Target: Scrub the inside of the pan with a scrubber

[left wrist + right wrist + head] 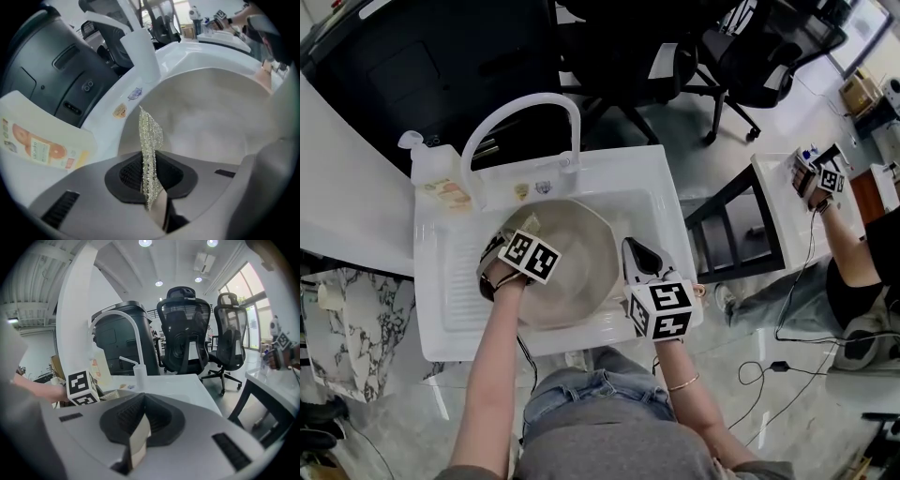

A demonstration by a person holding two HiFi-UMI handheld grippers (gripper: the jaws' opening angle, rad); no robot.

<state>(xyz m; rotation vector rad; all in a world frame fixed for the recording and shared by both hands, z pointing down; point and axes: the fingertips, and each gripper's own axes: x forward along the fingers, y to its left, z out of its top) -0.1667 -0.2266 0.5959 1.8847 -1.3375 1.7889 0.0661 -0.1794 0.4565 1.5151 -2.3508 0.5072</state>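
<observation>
Now the scrubber goes to work inside the pan.
Left gripper (499, 251) has its jaws clamped on the glittery mesh scrubber (150, 140), upright over the left side of the pan (572, 258), which sits in the white sink (441, 314). Right gripper (637, 255) hangs at the pan's right rim, jaws pressed together; whether they pinch the rim, I can't tell.

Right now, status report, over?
Left hand-held gripper shut on scrubber, over pan. Right hand-held gripper shut, empty, by pan's right rim. Nothing blocking.
</observation>
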